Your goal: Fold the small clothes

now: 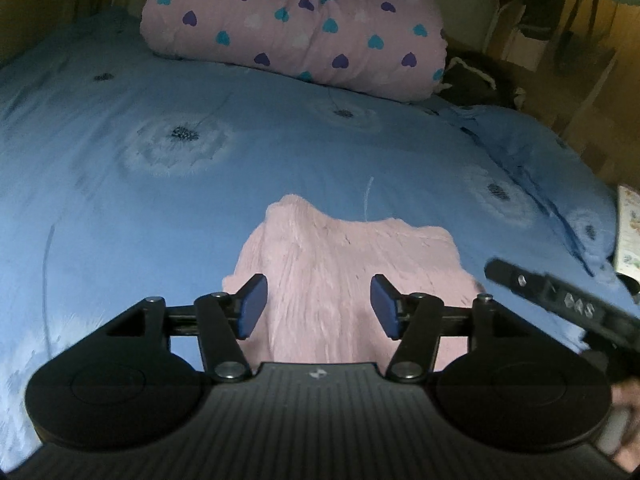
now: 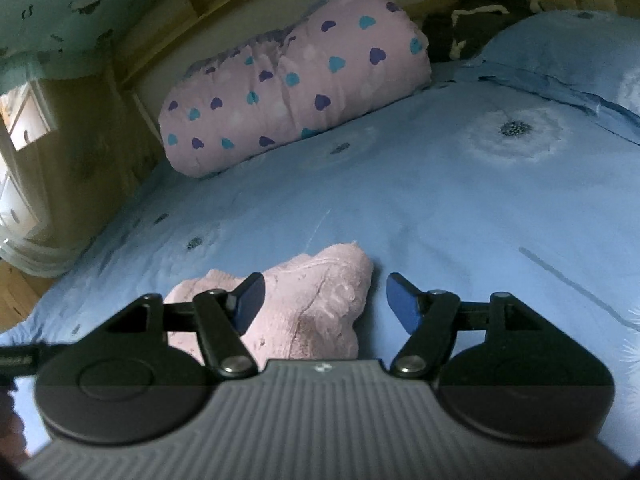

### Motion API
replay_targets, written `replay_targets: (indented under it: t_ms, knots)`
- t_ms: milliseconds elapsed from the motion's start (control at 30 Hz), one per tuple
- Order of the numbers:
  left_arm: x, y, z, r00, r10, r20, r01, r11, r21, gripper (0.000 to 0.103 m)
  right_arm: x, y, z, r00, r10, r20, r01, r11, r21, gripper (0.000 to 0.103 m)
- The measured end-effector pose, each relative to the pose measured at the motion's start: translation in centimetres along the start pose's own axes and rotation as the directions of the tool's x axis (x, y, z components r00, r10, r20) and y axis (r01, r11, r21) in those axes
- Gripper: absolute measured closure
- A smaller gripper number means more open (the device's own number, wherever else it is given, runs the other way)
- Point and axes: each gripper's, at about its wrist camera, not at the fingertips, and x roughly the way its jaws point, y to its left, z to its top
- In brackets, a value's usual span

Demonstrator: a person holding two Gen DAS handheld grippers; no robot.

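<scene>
A small fluffy pink garment [image 1: 340,264] lies on the blue bed cover [image 1: 160,200]. It also shows in the right wrist view [image 2: 312,304], bunched and rumpled. My left gripper [image 1: 319,306] is open, its blue pads [image 1: 252,306] spread above the garment's near part, holding nothing. My right gripper [image 2: 324,306] is open above the garment's right edge, with its left pad [image 2: 250,304] over the cloth and its right pad over bare cover. The right gripper's black body [image 1: 568,308] shows at the right edge of the left wrist view.
A rolled pink quilt with blue and purple hearts [image 1: 296,28] lies at the far side of the bed, also in the right wrist view [image 2: 288,92]. A blue pillow [image 2: 568,56] and a dark object [image 2: 472,20] sit at the far right. Wooden furniture borders the bed.
</scene>
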Motion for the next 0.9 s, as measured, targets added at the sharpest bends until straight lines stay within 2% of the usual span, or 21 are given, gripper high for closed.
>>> replay_targets:
  t_ms: [233,267,300,400,500,533,633,733,900]
  knots:
    - [4.0,-0.6,0.0,0.998,0.037,0.042,-0.038,0.999,0.006,0.038,0.7,0.7,-0.9,0.999,-0.041,-0.012,0.040,0.997,-0.069,0.035]
    - [4.2,-0.6,-0.2,0.998,0.035,0.051,-0.035,0.999,0.004,0.058,0.7,0.7,-0.9,0.999,-0.040,-0.013,0.039,0.997,-0.073,0.035]
    - [4.3,-0.6,-0.4,0.998,0.025,0.062,-0.025,1.000,0.006,0.086,0.8,0.7,-0.9,0.999,-0.038,-0.014,0.037,0.996,-0.077,0.035]
    - [3.3,0.1,-0.8,0.993,-0.021,0.114,0.024,0.999,-0.025,0.088,0.9,0.9,-1.0,0.999,-0.036,-0.018,0.035,0.996,-0.083,0.035]
    - [1.2,1.3,-1.1,0.981,0.035,0.191,-0.025,0.998,-0.054,0.089,0.7,1.1,-0.9,1.000,-0.026,-0.007,0.026,0.996,-0.085,0.035]
    - [1.0,2.0,-1.2,0.980,0.054,0.192,-0.041,0.997,-0.069,0.089,0.5,1.2,-0.9,1.000,-0.023,0.001,0.023,0.996,-0.089,0.035]
    - [2.0,4.2,-1.8,0.988,0.089,0.124,-0.072,0.989,-0.132,0.089,0.0,1.5,-1.0,1.000,-0.010,0.025,0.013,0.993,-0.114,0.035]
    - [3.7,4.7,-2.6,0.995,0.081,0.054,-0.073,0.988,-0.137,0.088,0.2,2.2,-1.3,1.000,0.002,0.018,0.000,0.990,-0.140,0.035]
    - [3.5,3.9,-2.3,0.992,0.088,0.087,-0.079,0.991,-0.106,0.086,1.6,3.2,-2.5,0.998,-0.033,-0.046,0.022,0.977,-0.212,0.035]
